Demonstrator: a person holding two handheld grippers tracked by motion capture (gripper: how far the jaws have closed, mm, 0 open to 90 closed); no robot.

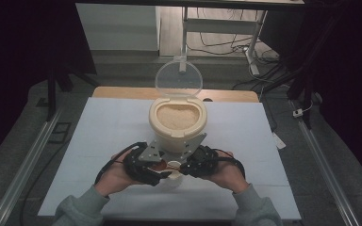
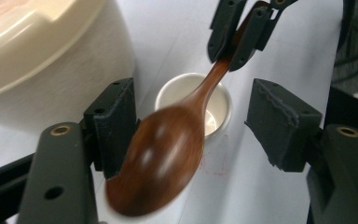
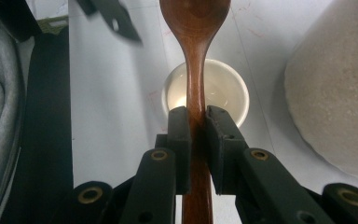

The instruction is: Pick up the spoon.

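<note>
**Now the wooden spoon hangs over the cup, one tool gripping, one letting go**

Right, my right tool [image 3: 196, 119] is clamped narrow on the handle of the wooden spoon [image 3: 195, 56], pads pressing both sides of the neck just below the bowl end. Solid grip, handle running straight down between the jaws. In the left gripper view the spoon's bowl [image 2: 161, 161] sits between the jaws of my left tool [image 2: 191, 126], which stand partly apart. Its left pad looks close against the bowl's edge, the right pad well clear, so no squeeze there that I can see.

Handling, as I judge it: carved wood, stiff, light, won't bend or crush. That polished finish looks slippery though, and the bowl is rounded, a poor place for flat pads. The slim handle is the place to hold, and that's where the right tool has it.

Below the spoon, the small white cup [image 3: 206, 91] stands on the counter [image 1: 99, 141], empty as far as I can tell, directly under the neck of the spoon. From the high view both tools meet just in front of the cream rice container [image 1: 177, 123], lid [image 1: 179, 77] swung up and open, grain filling it. The spoon is held above the cup, near the container's front wall, not touching either from what I can make out.
</note>
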